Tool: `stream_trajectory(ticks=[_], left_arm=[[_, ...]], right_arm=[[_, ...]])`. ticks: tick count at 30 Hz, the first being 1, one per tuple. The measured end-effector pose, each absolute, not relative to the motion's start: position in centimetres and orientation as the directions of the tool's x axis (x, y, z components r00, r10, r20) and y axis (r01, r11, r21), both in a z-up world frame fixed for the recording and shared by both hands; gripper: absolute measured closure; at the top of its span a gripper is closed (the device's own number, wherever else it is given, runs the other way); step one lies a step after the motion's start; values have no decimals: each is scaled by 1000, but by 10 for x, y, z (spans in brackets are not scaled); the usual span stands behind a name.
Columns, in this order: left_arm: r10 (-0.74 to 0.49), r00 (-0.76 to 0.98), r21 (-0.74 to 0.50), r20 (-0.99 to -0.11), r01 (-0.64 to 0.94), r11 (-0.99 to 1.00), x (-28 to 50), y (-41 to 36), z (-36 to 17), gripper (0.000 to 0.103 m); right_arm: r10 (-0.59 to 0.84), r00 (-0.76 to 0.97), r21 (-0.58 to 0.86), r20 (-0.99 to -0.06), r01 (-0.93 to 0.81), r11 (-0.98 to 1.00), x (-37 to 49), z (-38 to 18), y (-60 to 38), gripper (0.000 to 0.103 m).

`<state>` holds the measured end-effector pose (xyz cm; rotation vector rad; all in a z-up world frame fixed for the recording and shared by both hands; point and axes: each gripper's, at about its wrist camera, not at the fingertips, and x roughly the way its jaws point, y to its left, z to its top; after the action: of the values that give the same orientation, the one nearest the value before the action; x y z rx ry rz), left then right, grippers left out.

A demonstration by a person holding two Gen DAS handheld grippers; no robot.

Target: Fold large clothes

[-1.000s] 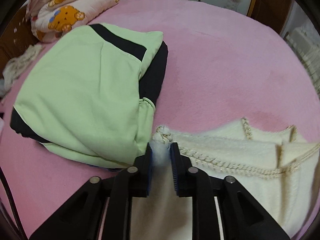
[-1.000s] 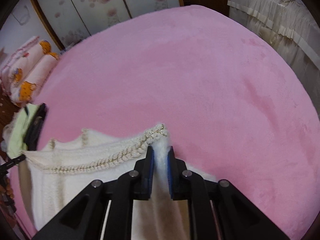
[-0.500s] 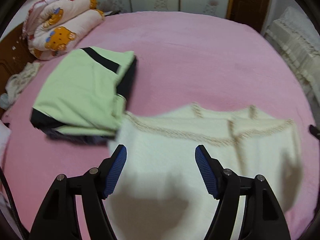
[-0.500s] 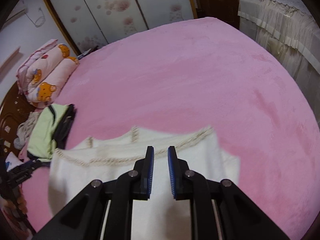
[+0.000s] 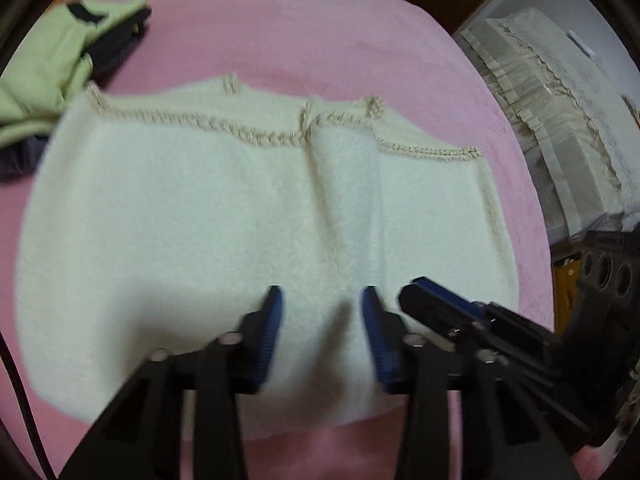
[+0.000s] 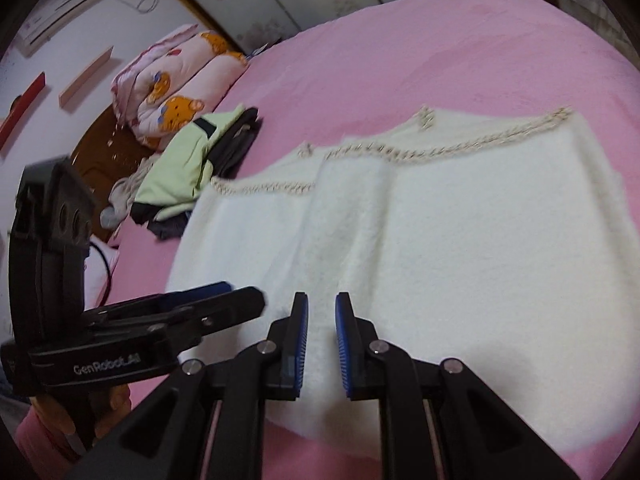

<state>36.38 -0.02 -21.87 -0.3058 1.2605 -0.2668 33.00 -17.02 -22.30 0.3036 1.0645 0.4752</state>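
Observation:
A cream fleecy garment (image 5: 200,220) with braided trim along its far edge lies folded flat on the pink bed (image 5: 280,40). My left gripper (image 5: 320,292) hangs above the garment's near part. Its jaws are closing, with a gap between them and nothing in it. Close on its right is the right gripper (image 5: 424,288). In the right wrist view the same garment (image 6: 480,240) spreads ahead, and my right gripper (image 6: 322,296) is over its near edge. Its jaws stand a narrow slit apart, closing, and are empty. The left gripper (image 6: 240,292) shows at the left.
A folded green and black garment (image 6: 180,168) lies left of the cream one, touching its corner (image 5: 40,72). A rolled bear-print quilt (image 6: 172,80) sits behind it. A cream-draped piece of furniture (image 5: 560,120) stands beyond the bed's right edge. A hand in a pink sleeve (image 6: 52,432) holds the left gripper.
Both grippers let go of the garment's trimmed corners and drew back to its near side, side by side. The left jaws spread wide, then narrowed. The garment now lies flat.

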Motion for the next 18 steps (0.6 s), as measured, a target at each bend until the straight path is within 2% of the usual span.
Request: stream_trajectory(ticks=[6, 13, 18], left_arm=[[-365, 250, -378, -897, -3, 926, 390, 1, -261, 78], [-356, 319, -379, -878, -10, 925, 429, 4, -284, 79], [-341, 374, -376, -862, -22, 926, 460, 7, -293, 77]], right_arm=[[557, 333, 520, -761, -200, 831, 356, -266, -157, 102], [584, 372, 570, -722, -158, 806, 402, -293, -157, 103], [569, 407, 554, -714, -167, 815, 437, -300, -151, 103]])
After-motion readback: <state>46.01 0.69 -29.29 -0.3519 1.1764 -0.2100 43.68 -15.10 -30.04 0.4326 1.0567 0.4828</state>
